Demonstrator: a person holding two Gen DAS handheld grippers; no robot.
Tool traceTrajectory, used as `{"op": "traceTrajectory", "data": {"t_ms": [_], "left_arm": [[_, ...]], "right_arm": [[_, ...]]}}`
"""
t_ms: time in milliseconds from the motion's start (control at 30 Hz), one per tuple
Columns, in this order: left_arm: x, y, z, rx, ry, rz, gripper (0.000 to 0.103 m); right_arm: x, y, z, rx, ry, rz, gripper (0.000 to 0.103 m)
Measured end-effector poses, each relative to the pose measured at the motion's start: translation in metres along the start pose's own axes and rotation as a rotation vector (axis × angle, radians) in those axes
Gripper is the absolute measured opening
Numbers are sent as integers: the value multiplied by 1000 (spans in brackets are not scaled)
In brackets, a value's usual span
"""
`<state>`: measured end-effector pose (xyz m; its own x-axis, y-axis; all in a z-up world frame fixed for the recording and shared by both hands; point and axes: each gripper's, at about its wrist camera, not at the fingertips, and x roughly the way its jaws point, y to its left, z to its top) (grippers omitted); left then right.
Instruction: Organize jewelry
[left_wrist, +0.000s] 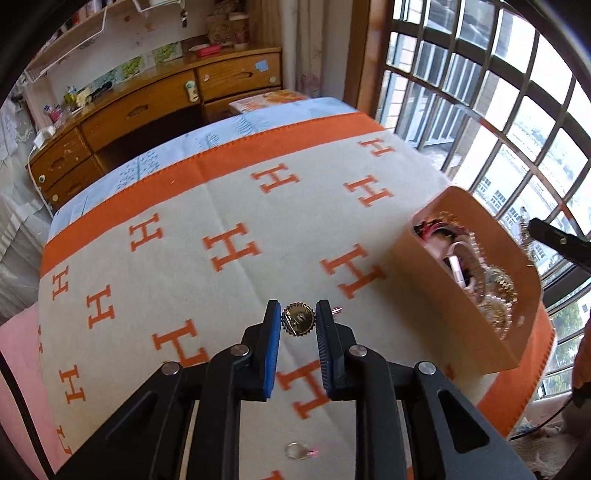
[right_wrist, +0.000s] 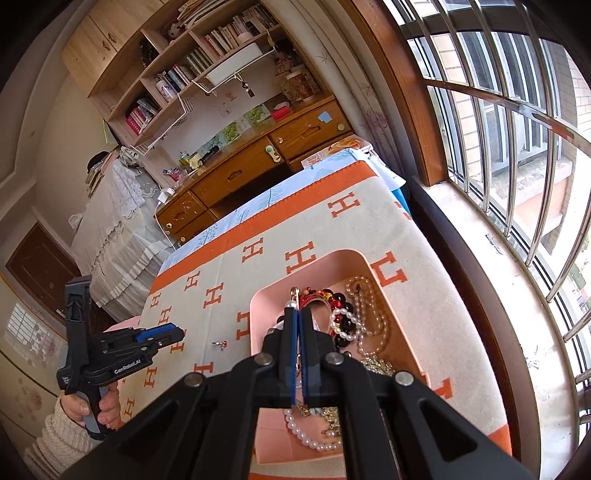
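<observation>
One round gold brooch (left_wrist: 297, 319) with serrated rim, pinched by left gripper (left_wrist: 297, 320)

Shiny gold metal brooch (left_wrist: 298, 319), matt woven blanket (left_wrist: 221, 206), glossy pearl beads (right_wrist: 314, 437)

Blanket (left_wrist: 229, 206): we list one cream spread, orange border, orange H letters, lying flat.
Sheet (left_wrist: 155, 162): pale blue, tree print, showing beyond the blanket's far edge.
Desk (right_wrist: 236, 173): we note wooden drawers against the far wall, small clutter on top.
Bookshelf (right_wrist: 177, 70): books in rows above the desk.
Window (right_wrist: 517, 129): we record metal bars, stone sill.
</observation>
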<state>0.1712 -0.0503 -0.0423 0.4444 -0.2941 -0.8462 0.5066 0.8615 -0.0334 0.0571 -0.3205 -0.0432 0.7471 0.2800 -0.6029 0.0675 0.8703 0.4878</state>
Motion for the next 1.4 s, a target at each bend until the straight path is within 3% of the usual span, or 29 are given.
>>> {"op": "traceTrajectory", "data": {"t_ms": [200, 333, 500, 700, 900, 1100, 1233, 1400], "left_arm": [[-12, -68, 33, 59, -70, -105, 17], [3, -99, 55, 59, -58, -150, 17], [31, -120, 74, 59, -27, -147, 17], [48, -118, 79, 25, 18, -151, 22], [36, -111, 72, 17, 2, -127, 44], [5, -93, 56, -9, -37, -67, 44], [-26, -73, 37, -42, -77, 3, 55], [-67, -42, 6, -103, -141, 96, 56]], "right_arm": [[-4, -15, 3, 27, -14, -7, 1], [0, -18, 9, 28, -15, -18, 1], [10, -24, 15, 30, 1, -24, 2], [21, -25, 16, 27, 59, -2, 3], [22, -23, 11, 23, 79, 13, 3], [13, -9, 3, -17, 81, 33, 3], [10, 9, -6, -63, 99, 58, 3], [6, 35, -17, -118, 113, 96, 3]]}}
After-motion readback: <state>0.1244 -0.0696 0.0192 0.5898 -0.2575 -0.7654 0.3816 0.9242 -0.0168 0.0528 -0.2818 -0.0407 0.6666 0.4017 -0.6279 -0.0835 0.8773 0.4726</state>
